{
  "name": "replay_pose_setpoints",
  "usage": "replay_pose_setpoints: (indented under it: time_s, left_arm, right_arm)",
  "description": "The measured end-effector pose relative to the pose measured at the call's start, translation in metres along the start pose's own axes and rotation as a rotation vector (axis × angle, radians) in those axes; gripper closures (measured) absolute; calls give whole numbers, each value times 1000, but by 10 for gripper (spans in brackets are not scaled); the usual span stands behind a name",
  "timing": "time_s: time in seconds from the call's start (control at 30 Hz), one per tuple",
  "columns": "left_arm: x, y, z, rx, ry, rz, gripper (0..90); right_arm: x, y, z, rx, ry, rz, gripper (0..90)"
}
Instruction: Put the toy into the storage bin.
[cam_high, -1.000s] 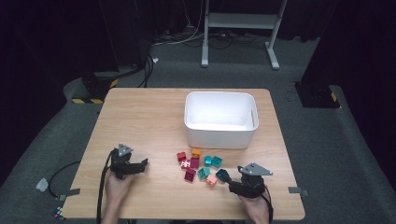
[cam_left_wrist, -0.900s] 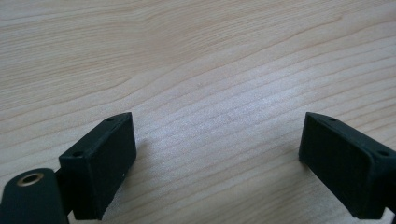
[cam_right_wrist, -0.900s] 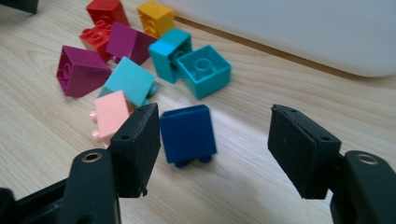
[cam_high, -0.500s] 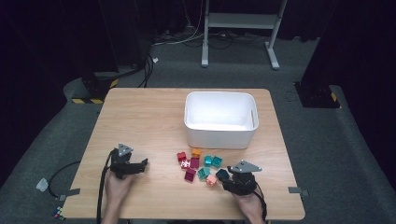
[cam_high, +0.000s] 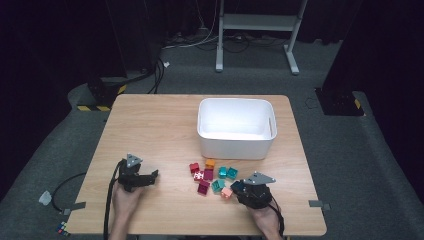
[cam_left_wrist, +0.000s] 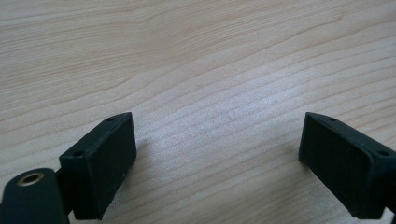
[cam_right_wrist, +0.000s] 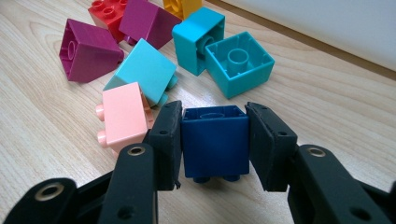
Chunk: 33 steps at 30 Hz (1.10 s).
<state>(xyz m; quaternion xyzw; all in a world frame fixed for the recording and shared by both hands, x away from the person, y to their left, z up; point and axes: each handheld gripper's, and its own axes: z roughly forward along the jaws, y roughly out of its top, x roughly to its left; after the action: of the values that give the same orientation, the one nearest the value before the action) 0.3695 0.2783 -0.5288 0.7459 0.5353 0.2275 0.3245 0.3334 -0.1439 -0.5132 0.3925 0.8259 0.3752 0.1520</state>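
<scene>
On the left side of the wooden table (cam_high: 150, 125), the left gripper (cam_high: 150, 177) rests low over bare wood, held by the person's left hand (cam_high: 125, 197); in the left gripper view its two black jaws stand wide apart with nothing but wood grain between them. To its right, near the table's middle, lies a cluster of toy bricks: a red brick (cam_high: 194, 167), an orange brick (cam_high: 210, 163), two magenta bricks (cam_high: 203, 187), teal bricks (cam_high: 227, 173) and a pink brick (cam_high: 226, 193). Behind the cluster, toward the far edge, stands a white plastic bin (cam_high: 235, 130). At the cluster's right end, the right gripper (cam_right_wrist: 214, 140) has just been closing its jaws, and in the right gripper view both pads press against the sides of a dark blue brick (cam_right_wrist: 215, 140), which sits on the table with its studs pointing down. The pink brick lies just beside the jaw on the left of that view, touching a light blue brick (cam_right_wrist: 142, 70) behind it. The person's right hand (cam_high: 262, 215) holds this gripper near the table's front edge.
</scene>
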Motion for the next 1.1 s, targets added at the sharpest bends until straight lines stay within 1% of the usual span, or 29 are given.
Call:
replay_pose_setpoints:
  time_s: [0.07, 0.2, 0.23, 0.47, 0.53, 0.57, 0.6, 0.7, 0.73, 0.77, 0.8, 0.9, 0.97, 1.0, 1.1]
  left_arm:
    - [0, 0, 0, 0, 0, 0, 112]
    - [0, 0, 0, 0, 0, 0, 112]
    - [0, 0, 0, 0, 0, 0, 112]
    - [0, 0, 0, 0, 0, 0, 112]
    - [0, 0, 0, 0, -1, 0, 112]
    - [0, 0, 0, 0, 0, 0, 112]
    - [0, 0, 0, 0, 0, 0, 112]
    - [0, 0, 0, 0, 0, 0, 112]
    - [0, 0, 0, 0, 0, 0, 112]
    - [0, 0, 0, 0, 0, 0, 112]
    - [0, 0, 0, 0, 0, 0, 112]
    - [0, 0, 0, 0, 0, 0, 112]
    - [0, 0, 0, 0, 0, 0, 112]
    - [0, 0, 0, 0, 0, 0, 112]
    - [0, 0, 0, 0, 0, 0, 112]
  right_arm:
    - [0, 0, 0, -1, -5, -7, 587]
    - [-1, -1, -2, -10, -8, -4, 590]
    - [-2, -1, -5, -19, -11, 1, 590]
    - [-7, -1, -14, -36, -12, 4, 591]
    - [-11, 0, -19, -47, -16, 29, 591]
    - [-11, 0, -19, -47, -16, 29, 591]
    - [-13, 1, -23, -57, -14, 43, 591]
    - [-15, 3, -27, -64, -19, 51, 591]
    - [-18, 5, -31, -75, -17, 65, 590]
    - [-18, 5, -31, -75, -17, 65, 590]
    - [-20, 7, -35, -83, -17, 70, 591]
    - [-22, 11, -39, -90, -20, 67, 591]
    - [-26, 18, -46, -99, -22, 51, 591]
    - [-26, 18, -46, -99, -22, 51, 591]
    - [-33, 30, -56, -130, -20, 61, 591]
